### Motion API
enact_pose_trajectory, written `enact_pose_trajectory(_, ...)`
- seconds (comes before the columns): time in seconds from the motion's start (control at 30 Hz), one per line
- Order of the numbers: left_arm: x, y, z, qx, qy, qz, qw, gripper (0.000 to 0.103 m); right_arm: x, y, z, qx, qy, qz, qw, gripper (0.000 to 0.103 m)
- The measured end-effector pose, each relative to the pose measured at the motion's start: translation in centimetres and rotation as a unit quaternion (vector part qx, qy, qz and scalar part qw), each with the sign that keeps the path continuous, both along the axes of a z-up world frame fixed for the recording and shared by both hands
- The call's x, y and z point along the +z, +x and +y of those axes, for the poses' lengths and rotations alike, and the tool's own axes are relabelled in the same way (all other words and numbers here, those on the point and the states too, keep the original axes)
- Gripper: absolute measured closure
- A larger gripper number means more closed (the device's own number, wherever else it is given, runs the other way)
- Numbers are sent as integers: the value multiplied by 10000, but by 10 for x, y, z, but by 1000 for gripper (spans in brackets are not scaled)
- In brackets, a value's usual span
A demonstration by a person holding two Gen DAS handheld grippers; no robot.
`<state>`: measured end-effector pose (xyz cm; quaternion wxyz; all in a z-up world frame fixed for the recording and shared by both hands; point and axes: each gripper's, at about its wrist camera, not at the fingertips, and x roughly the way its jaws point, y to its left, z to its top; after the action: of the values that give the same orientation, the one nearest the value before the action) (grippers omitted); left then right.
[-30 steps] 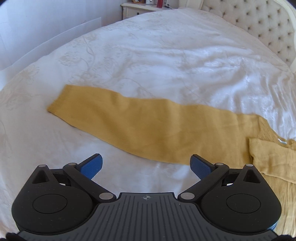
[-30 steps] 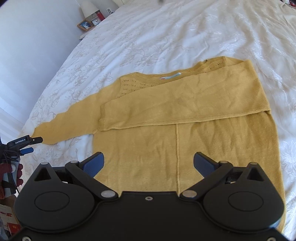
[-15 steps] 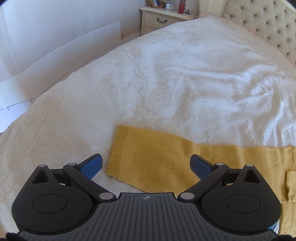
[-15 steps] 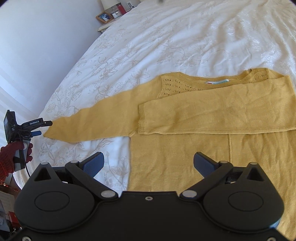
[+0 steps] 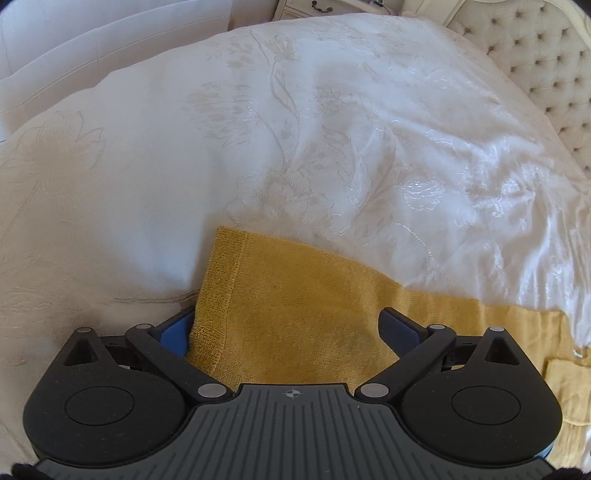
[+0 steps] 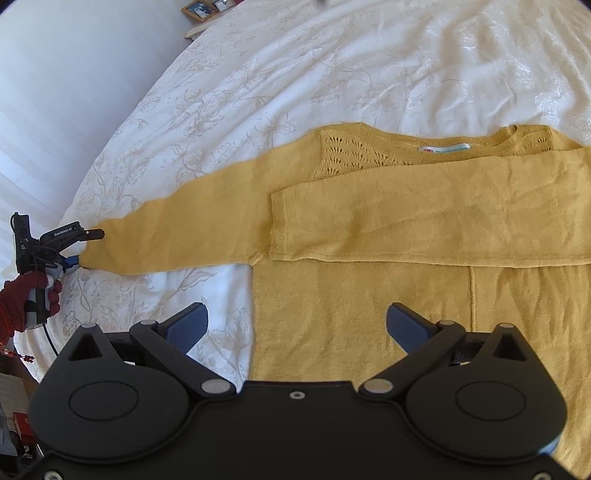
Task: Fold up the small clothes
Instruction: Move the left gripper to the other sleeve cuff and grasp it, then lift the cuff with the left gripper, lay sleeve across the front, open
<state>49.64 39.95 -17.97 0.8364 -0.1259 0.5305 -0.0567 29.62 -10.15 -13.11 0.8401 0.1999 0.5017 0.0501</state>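
Note:
A mustard yellow sweater [image 6: 424, 295] lies flat on the white bed. One sleeve [image 6: 424, 218] is folded across the chest. The other sleeve [image 6: 184, 229] stretches out to the left. My left gripper [image 5: 291, 328] is open, with that sleeve's cuff [image 5: 221, 291] lying between its fingers; it also shows in the right wrist view [image 6: 79, 245] at the sleeve's end. My right gripper [image 6: 295, 325] is open and empty, above the sweater's lower left body, one finger over the bedspread.
The white embroidered bedspread [image 5: 332, 147] covers the bed. A tufted headboard [image 5: 546, 55] stands at the far right. A nightstand [image 5: 314, 7] and a shelf with picture frames [image 6: 207, 11] are beyond the bed. The bed's left edge [image 6: 85, 184] drops beside the outstretched sleeve.
My left gripper has moved along the sleeve to its cuff, which now lies between the open fingers. My right gripper's view has shifted left and closer over the sweater.

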Motion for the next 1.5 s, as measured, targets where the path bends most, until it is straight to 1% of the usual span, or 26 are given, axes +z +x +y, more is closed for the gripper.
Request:
enact_pose_trajectory(0.07,-1,2,-6,-80,115,16,9999,4,-2,3,1,43,3,34,10000,1)
enact_pose_trajectory(0.1,-1,2,-9,-122,202,11,9997,13,-2,5,2,64,10,44,10000,1)
enact_pose_trajectory(0.13,-1,1,-11,-161,286,0,9995,18,-3,6,3,84,15,55,9999,1)
enact_pose_trajectory(0.17,-1,1,-13,-191,361,-7,9992,27,-4,7,3,106,19,64,9999,1)
enact_pose_trajectory(0.2,-1,1,-13,-193,378,-20,9991,43,-4,8,4,120,22,67,9999,1)
enact_pose_trajectory(0.23,-1,1,-13,-173,342,-25,9993,52,-4,9,4,129,30,70,9999,1)
enact_pose_trajectory(0.27,-1,2,-11,-119,264,6,9996,65,-4,9,4,140,35,72,9999,1)
enact_pose_trajectory(0.3,-1,2,-9,-76,157,28,9998,75,-4,10,4,154,38,69,9998,1)
enact_pose_trajectory(0.37,1,2,-9,-61,34,49,10000,88,-4,9,5,191,39,53,9998,1)
enact_pose_trajectory(0.4,3,1,-11,-105,70,17,9999,90,-4,8,5,208,36,45,9998,1)
enact_pose_trajectory(0.47,9,-2,-20,-206,208,-49,9996,93,-3,6,4,233,34,22,9997,1)
enact_pose_trajectory(0.5,13,-3,-22,-190,192,-69,9996,93,-3,4,3,232,37,12,9997,1)
enact_pose_trajectory(0.6,28,-11,-30,-68,-165,-203,9996,94,-2,-1,-2,228,66,-24,9997,1)
enact_pose_trajectory(0.7,51,-21,-52,-175,-349,-480,9981,94,-2,-7,-7,211,128,-54,9997,1)
enact_pose_trajectory(0.9,98,-39,-119,-484,-857,-1007,9900,94,-6,-24,-25,202,307,-109,9993,1)
enact_pose_trajectory(1.0,117,-48,-168,-706,-1072,-1225,9841,94,-8,-35,-39,228,412,-165,9988,1)
enact_pose_trajectory(1.1,129,-56,-219,-929,-1222,-1336,9791,94,-9,-48,-58,246,489,-225,9982,1)
enact_pose_trajectory(1.2,132,-64,-279,-1169,-1306,-1389,9747,94,-9,-64,-83,155,563,-307,9978,1)
enact_pose_trajectory(1.3,128,-74,-336,-1379,-1463,-1384,9698,94,-12,-81,-110,30,611,-338,9976,1)
enact_pose_trajectory(1.43,112,-86,-410,-1635,-1617,-1249,9652,94,-18,-102,-146,-202,642,-351,9971,1)
enact_pose_trajectory(1.5,101,-92,-442,-1753,-1606,-1163,9643,94,-21,-109,-161,-315,665,-345,9967,1)
